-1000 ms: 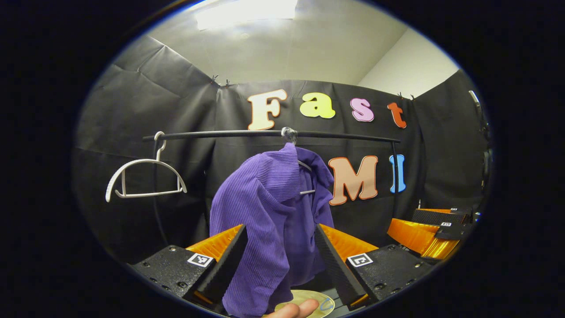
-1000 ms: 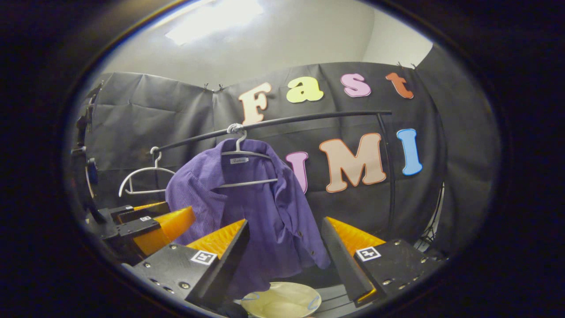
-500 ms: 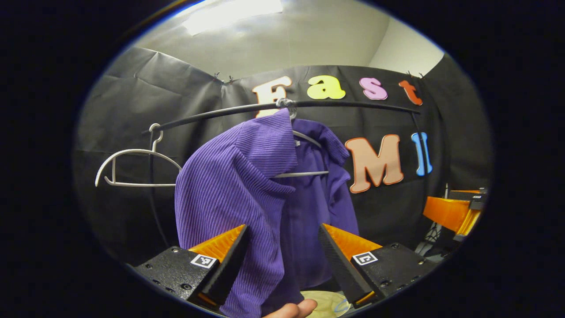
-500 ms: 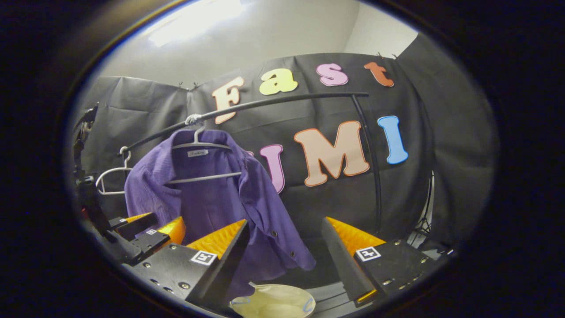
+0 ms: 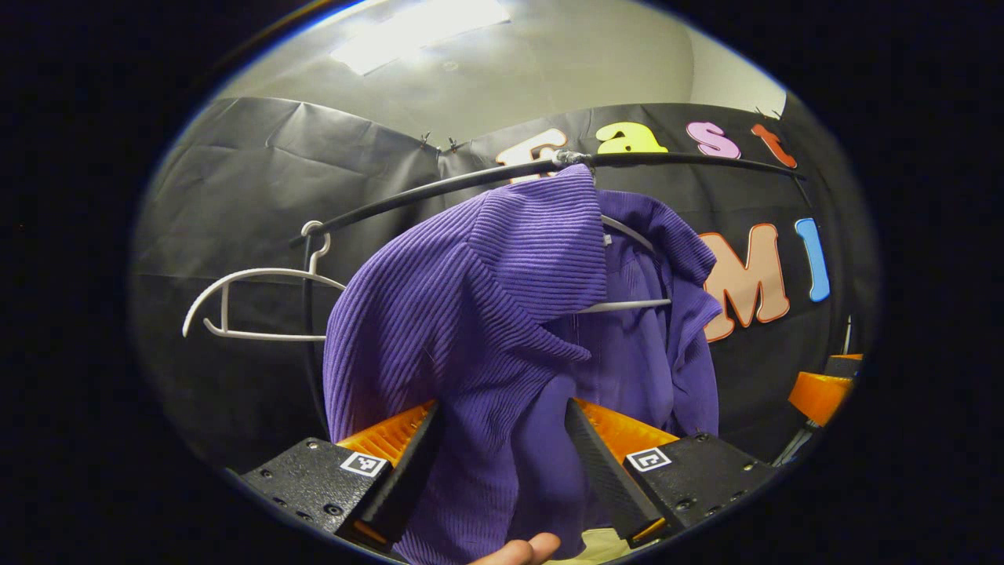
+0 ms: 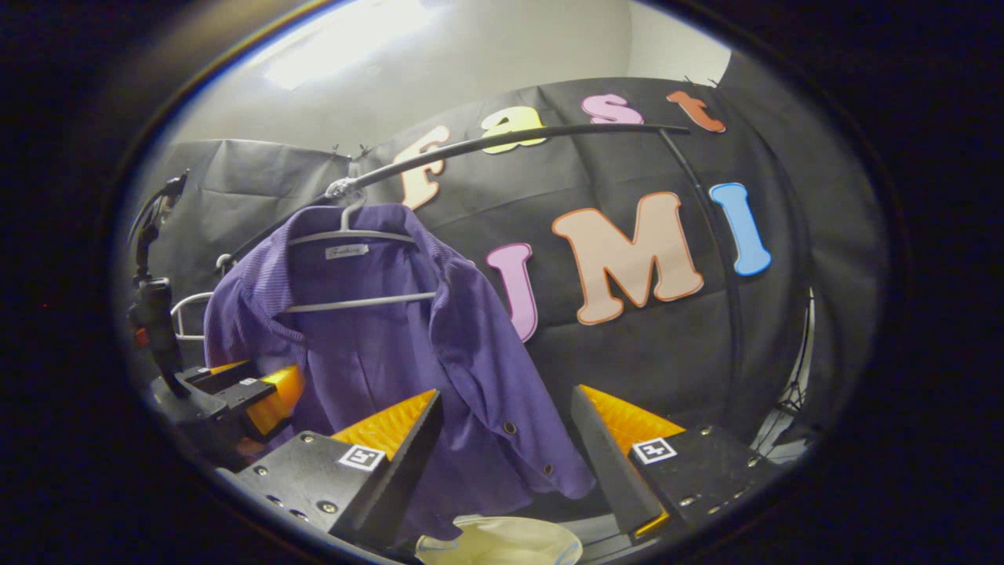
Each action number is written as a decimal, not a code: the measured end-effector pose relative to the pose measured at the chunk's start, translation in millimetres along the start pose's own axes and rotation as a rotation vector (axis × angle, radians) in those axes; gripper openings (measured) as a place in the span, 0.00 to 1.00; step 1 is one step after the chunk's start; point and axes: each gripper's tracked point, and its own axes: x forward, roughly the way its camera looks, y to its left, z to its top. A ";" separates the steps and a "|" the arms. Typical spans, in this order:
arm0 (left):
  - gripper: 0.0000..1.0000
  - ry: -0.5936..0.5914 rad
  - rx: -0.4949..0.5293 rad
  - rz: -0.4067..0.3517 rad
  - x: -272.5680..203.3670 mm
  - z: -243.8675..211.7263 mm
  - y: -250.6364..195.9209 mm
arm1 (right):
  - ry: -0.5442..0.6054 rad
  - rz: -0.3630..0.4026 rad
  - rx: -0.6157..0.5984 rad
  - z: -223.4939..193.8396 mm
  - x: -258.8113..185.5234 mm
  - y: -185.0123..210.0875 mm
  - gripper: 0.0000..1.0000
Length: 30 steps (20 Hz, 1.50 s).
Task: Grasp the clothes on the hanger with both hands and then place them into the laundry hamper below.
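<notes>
Left gripper view is showing the left gripper (image 5: 502,463) spread open, with a fold of the purple shirt (image 5: 486,314) hanging down between its fingers — the cloth looks to be brushing both, but they are not pinching it. A fingertip (image 5: 522,549) is poking in at the bottom edge, below the gripper. Beyond the gripper the shirt is draping over a pale hanger (image 5: 627,302), hooked on a black rail (image 5: 439,188). To the left of it an empty white hanger (image 5: 251,302) is dangling from the same rail.

Right gripper view is showing the right gripper (image 6: 506,463) open too, the shirt's buttoned hem (image 6: 541,471) hanging just ahead between the fingers. Below it the pale hamper (image 6: 502,541) is waiting; to the left, the other gripper (image 6: 235,388) is sitting against the shirt's side.
</notes>
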 end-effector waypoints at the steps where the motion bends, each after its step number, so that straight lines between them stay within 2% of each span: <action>1: 0.96 0.002 0.009 0.003 4.1 0.7 2.9 | -0.012 0.014 -0.024 0.8 5.8 6.0 0.98; 2: 0.99 0.000 0.018 0.013 8.3 0.2 7.7 | -0.016 0.026 -0.059 0.2 13.0 10.8 0.98; 4: 0.97 -0.005 0.014 0.014 18.1 0.9 11.8 | -0.015 0.026 -0.139 -3.0 29.8 15.4 0.98; 5: 0.91 0.001 0.012 0.012 21.4 0.8 14.5 | -0.008 0.023 -0.178 -7.0 38.8 18.2 0.92; 6: 0.89 0.007 0.011 0.002 22.6 -2.2 18.1 | 0.001 0.023 -0.208 -10.4 46.3 21.4 0.93; 7: 0.82 0.013 0.007 -0.015 25.0 -2.4 18.4 | 0.005 0.029 -0.219 -13.1 54.6 26.6 0.93; 8: 0.80 0.015 0.002 -0.046 26.5 -2.7 15.6 | 0.013 0.047 -0.221 -16.9 62.0 32.9 0.98; 12: 0.65 -0.029 0.027 -0.189 30.7 0.0 4.8 | 0.048 0.096 -0.192 -33.3 87.3 49.7 0.99; 13: 0.44 -0.019 0.047 -0.223 27.3 -7.3 1.1 | 0.056 0.104 -0.183 -37.8 94.6 51.9 0.94; 14: 0.23 0.012 0.057 -0.282 18.9 -20.3 -8.3 | 0.061 0.108 -0.181 -42.1 102.0 53.4 0.99; 15: 0.02 0.033 0.046 -0.326 8.2 -32.5 -17.8 | 0.068 0.107 -0.188 -48.6 108.3 54.2 0.99; 16: 0.03 0.043 0.040 -0.357 -0.4 -34.9 -25.0 | 0.080 0.107 -0.199 -52.9 114.7 55.1 0.99; 18: 0.00 0.007 0.059 -0.336 -11.5 -36.0 -23.1 | 0.069 0.111 -0.213 -49.6 126.3 56.3 0.99; 20: 0.01 -0.006 0.072 -0.290 -19.9 -42.4 -15.5 | 0.034 0.094 -0.219 -38.8 137.1 53.7 0.98; 21: 0.04 -0.008 0.059 -0.226 -28.0 -46.5 -4.9 | 0.010 0.083 -0.207 -32.6 142.6 52.1 0.98; 22: 0.20 -0.014 0.036 -0.202 -39.1 -44.1 -2.6 | -0.010 0.084 -0.186 -24.8 146.0 53.1 0.98; 24: 0.51 -0.059 -0.025 -0.203 -58.9 -36.7 -8.4 | -0.017 0.080 -0.130 -14.3 155.9 55.6 0.98; 27: 0.98 -0.064 -0.049 -0.142 -72.9 -29.6 -3.3 | -0.048 0.085 -0.046 3.1 166.8 58.5 0.99; 28: 0.96 -0.053 -0.055 -0.142 -76.6 -25.5 -8.5 | -0.053 0.076 -0.058 7.6 173.1 57.6 0.98; 29: 0.96 -0.050 -0.043 -0.137 -79.6 -20.4 -11.9 | -0.046 0.070 -0.091 7.0 178.9 56.0 0.92; 30: 0.96 -0.059 -0.032 -0.123 -79.0 -14.1 -7.8 | -0.049 0.096 -0.104 8.1 180.3 59.3 0.83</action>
